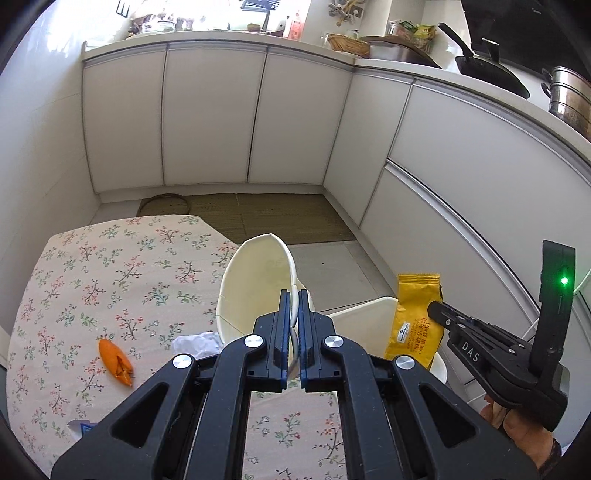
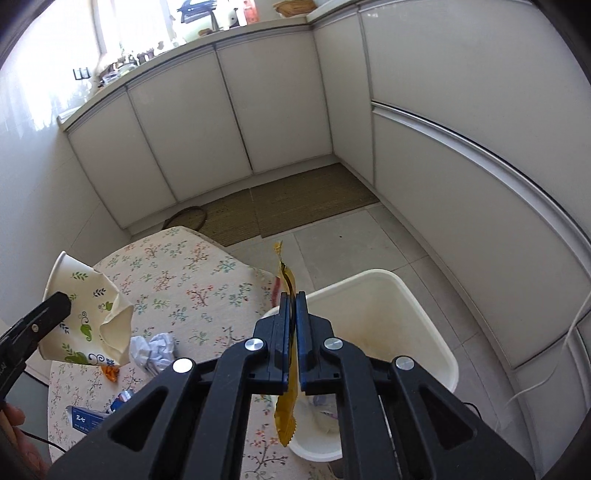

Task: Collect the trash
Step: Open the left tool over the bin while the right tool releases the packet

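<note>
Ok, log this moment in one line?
left hand-held gripper: shut on crushed paper cup | right hand-held gripper: shut on yellow wrapper, over white bin | on table: orange peel, crumpled paper

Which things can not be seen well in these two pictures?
- White bin: its bottom, hidden by the right gripper and yellow wrapper, right wrist view.
- Blue packet: cut off by gripper body; print too small.
- Paper cup: base hidden behind left gripper, left wrist view.

Bright daylight – window (image 2: 122, 29) glare blown out; fisheye edges bent, dark.
</note>
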The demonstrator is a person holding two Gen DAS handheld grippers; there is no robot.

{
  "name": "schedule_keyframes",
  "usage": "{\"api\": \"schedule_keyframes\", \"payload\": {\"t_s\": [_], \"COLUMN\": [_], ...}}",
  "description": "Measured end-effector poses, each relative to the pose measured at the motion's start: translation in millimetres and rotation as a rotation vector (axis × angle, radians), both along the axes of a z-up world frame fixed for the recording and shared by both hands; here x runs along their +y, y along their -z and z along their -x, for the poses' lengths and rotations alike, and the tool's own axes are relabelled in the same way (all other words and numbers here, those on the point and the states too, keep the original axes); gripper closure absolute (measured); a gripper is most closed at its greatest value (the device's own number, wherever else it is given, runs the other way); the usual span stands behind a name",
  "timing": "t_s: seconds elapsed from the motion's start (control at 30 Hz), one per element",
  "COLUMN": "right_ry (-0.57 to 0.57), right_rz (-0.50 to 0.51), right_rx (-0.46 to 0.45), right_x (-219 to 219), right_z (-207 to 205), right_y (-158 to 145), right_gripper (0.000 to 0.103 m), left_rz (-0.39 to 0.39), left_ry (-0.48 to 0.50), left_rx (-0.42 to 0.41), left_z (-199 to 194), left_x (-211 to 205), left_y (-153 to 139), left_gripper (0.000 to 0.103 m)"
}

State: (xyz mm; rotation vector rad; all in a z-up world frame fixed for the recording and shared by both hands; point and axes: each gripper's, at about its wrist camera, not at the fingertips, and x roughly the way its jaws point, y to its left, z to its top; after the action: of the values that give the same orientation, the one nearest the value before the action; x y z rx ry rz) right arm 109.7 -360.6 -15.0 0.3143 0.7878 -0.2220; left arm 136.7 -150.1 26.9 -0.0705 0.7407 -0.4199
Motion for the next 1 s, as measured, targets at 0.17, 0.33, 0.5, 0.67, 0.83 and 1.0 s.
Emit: {"api": "schedule_keyframes", "payload": {"t_s": [0.17,0.33,0.5,0.67,0.83,1.0], "right_ry": [0.124,0.242,0.368,0.444,0.466,0.472], "right_rz": [0.007,0.039,0.111,0.144,0.166,0.161], "right_rx": [0.031,0.045,0.052,0.054,0.072,0.069], "right_x": [-40,-75,-102,-128,-139,-141], "right_z": [15,38,59,74,80,83], "right_y": [7,11,10,11,15,14], "right_gripper": [0.044,0.030,0.020,0.017,0.017,0.017], "left_rz": [0.014,0.030,0.046,0.090,0.109,0.108], "left_ry": [0.068,0.135,0.199,0.250,0.267,0.239], "left_rx": [0.003,0.025,0.044,0.067,0.115,0.180], "left_z": [3,7,11,11,6,-3], "left_x": [-38,-76,-107,-130,-148,-152], "left_y": [4,15,26,34,49,66], "left_gripper": [0.100,0.100,0.100,0.100,0.099,0.076]}}
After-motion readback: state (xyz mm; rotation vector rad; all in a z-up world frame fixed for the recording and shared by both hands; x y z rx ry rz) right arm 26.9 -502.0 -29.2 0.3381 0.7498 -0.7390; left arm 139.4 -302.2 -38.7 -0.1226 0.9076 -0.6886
